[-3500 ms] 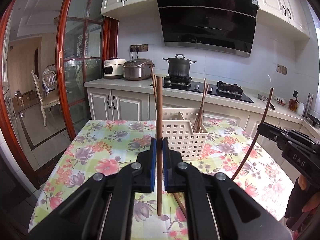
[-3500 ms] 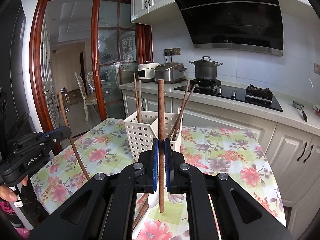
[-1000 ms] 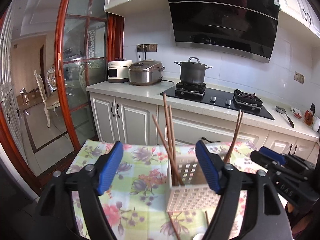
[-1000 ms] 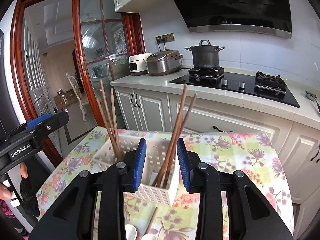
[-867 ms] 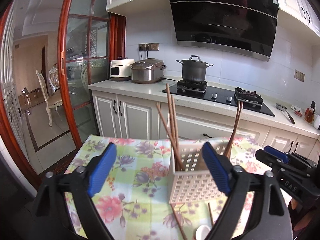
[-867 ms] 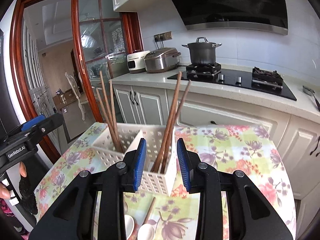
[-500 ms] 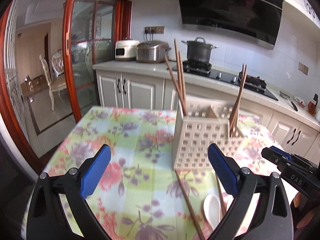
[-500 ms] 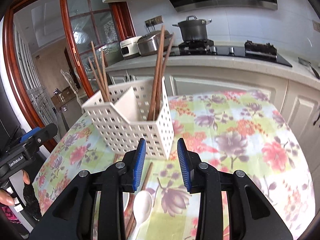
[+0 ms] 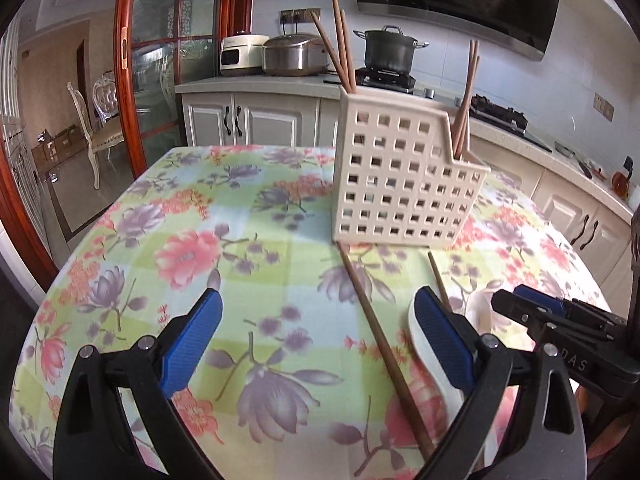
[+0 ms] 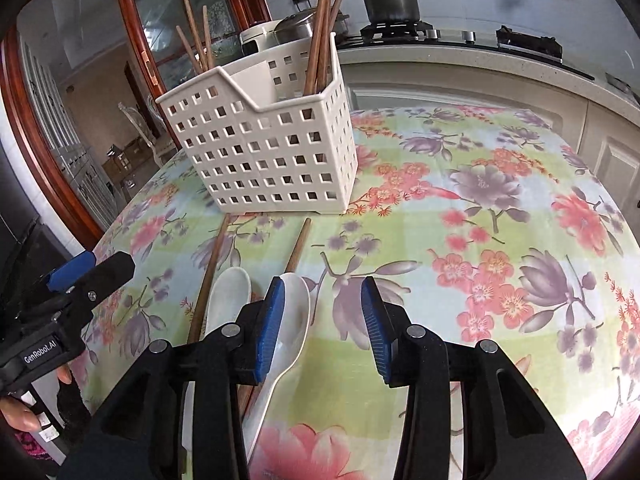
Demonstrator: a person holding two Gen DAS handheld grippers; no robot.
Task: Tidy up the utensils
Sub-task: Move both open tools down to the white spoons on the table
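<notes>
A white slotted basket (image 9: 400,176) (image 10: 264,152) stands on the floral tablecloth with brown chopsticks (image 9: 340,40) (image 10: 320,28) upright in two compartments. Two loose chopsticks (image 9: 384,344) (image 10: 210,272) and two white spoons (image 10: 228,300) lie in front of it. My left gripper (image 9: 318,332) hangs wide open low over the cloth, with one chopstick lying below between its fingers. My right gripper (image 10: 324,316) is open, its jaws opening with nothing pressed between them. One spoon (image 10: 298,320) lies on the table under its left finger.
The round table's edge (image 10: 600,420) curves close on the right. Behind the table runs a kitchen counter (image 9: 256,82) with rice cookers and a pot (image 9: 388,50) on the hob. A red-framed glass door (image 9: 128,60) and a chair stand at the left.
Both grippers have let go of their chopsticks, which now stand in the basket, and have sunk toward the table. The left jaws spread wide; the right jaws widened a little.
</notes>
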